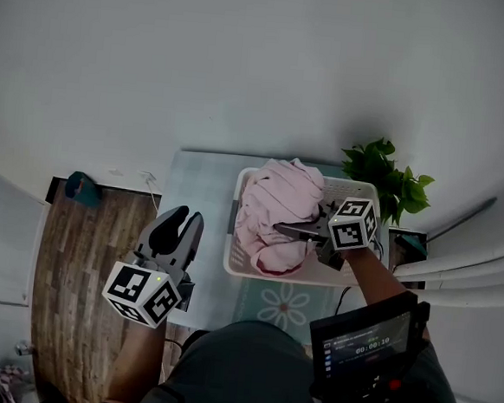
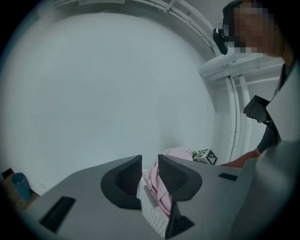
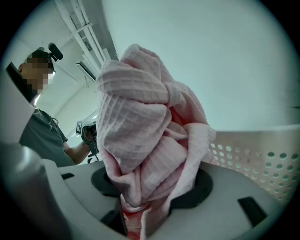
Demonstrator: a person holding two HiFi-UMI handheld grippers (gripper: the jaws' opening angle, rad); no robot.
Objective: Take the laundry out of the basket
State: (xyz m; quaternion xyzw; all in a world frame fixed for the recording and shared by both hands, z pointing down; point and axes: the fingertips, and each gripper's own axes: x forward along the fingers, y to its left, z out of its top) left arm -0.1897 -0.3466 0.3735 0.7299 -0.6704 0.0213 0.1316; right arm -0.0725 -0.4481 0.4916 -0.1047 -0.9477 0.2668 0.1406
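Observation:
A white perforated laundry basket [image 1: 240, 265] stands on a pale table [image 1: 196, 192]. A bundle of pink waffle-weave cloth [image 1: 273, 208] rises out of it. My right gripper [image 1: 306, 232] reaches over the basket from the right and is shut on this cloth. In the right gripper view the pink cloth [image 3: 140, 122] bulges up between the jaws of my right gripper [image 3: 150, 187], with the basket wall [image 3: 253, 159] behind. My left gripper [image 1: 181, 225] hangs left of the basket, apart from it. Its jaws stand open a little with nothing between them [image 2: 150, 180]. Beyond them are the basket [image 2: 152, 211] and the cloth [image 2: 161, 187].
A green potted plant [image 1: 393, 177] stands behind the basket's right corner. A floral mat [image 1: 283, 303] lies under the basket's near side. Wooden floor [image 1: 83, 252] with a teal object [image 1: 81, 189] is at the left. White curtains [image 1: 464, 265] hang at the right.

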